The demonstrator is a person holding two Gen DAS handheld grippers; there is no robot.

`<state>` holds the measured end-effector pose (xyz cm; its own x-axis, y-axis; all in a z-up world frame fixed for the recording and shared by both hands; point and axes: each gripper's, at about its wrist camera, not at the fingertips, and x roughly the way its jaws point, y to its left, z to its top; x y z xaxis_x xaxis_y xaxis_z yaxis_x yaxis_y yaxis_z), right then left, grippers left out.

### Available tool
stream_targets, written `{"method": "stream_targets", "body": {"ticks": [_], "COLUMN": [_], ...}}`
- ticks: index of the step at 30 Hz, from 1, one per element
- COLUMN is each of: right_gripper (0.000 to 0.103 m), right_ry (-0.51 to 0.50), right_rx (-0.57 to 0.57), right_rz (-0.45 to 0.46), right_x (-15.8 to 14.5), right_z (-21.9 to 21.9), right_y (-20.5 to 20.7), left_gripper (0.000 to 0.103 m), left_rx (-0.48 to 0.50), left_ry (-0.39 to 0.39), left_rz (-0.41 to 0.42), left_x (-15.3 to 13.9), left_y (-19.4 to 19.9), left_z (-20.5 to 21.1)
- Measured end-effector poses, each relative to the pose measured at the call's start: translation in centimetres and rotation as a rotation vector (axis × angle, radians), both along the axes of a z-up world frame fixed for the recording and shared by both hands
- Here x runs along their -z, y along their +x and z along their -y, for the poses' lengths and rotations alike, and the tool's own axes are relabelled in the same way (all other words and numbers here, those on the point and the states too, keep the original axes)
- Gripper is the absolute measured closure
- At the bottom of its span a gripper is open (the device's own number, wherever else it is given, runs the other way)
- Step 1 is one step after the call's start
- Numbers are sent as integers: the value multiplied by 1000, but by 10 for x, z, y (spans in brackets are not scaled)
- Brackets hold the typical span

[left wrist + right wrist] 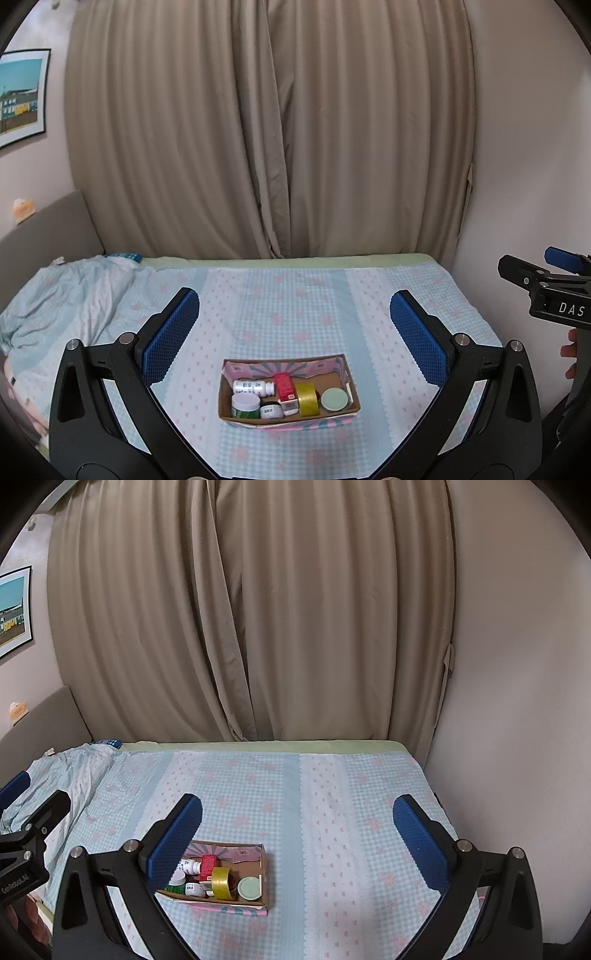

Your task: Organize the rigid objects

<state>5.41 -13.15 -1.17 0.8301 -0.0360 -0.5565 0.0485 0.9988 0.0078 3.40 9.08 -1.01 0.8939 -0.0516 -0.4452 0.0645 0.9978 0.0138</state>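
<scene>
You hold both grippers high over the bed (295, 295), each spread wide and pinching nothing: the left gripper (295, 336) frames the box (288, 419) at 6 o'clock, the right gripper (297, 843) has it at 7 o'clock, partly behind its left finger. The box sits alone on the checked sheet (332, 812), packed with a white bottle (253, 387), a red carton (285, 387), a tape roll (307, 398), a pale-lidded jar (335, 400) and a green-banded tub (245, 404). Nothing loose shows on the sheet, so the sorting looks either done or not yet begun; which, you cannot tell. Any next reach means descending toward the box. Open sheet lies on every side; the curtain (258, 609) bounds 12 o'clock, the wall (517, 701) 3 o'clock, rumpled bedding (62, 295) 9 o'clock.
</scene>
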Motion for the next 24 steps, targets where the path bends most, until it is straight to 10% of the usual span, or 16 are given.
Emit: {"method": "stream_targets", "body": {"ticks": [24], "right_gripper": [0], "right_ry": [0], "right_rx": [5], "right_rz": [1], "right_x": [1], "right_z": [2], "right_y": [0], "left_gripper": [0], "left_rx": [-23], "left_ry": [50], "left_rz": [59], "left_x": [-1], "left_y": [-3], "left_z": [14]}}
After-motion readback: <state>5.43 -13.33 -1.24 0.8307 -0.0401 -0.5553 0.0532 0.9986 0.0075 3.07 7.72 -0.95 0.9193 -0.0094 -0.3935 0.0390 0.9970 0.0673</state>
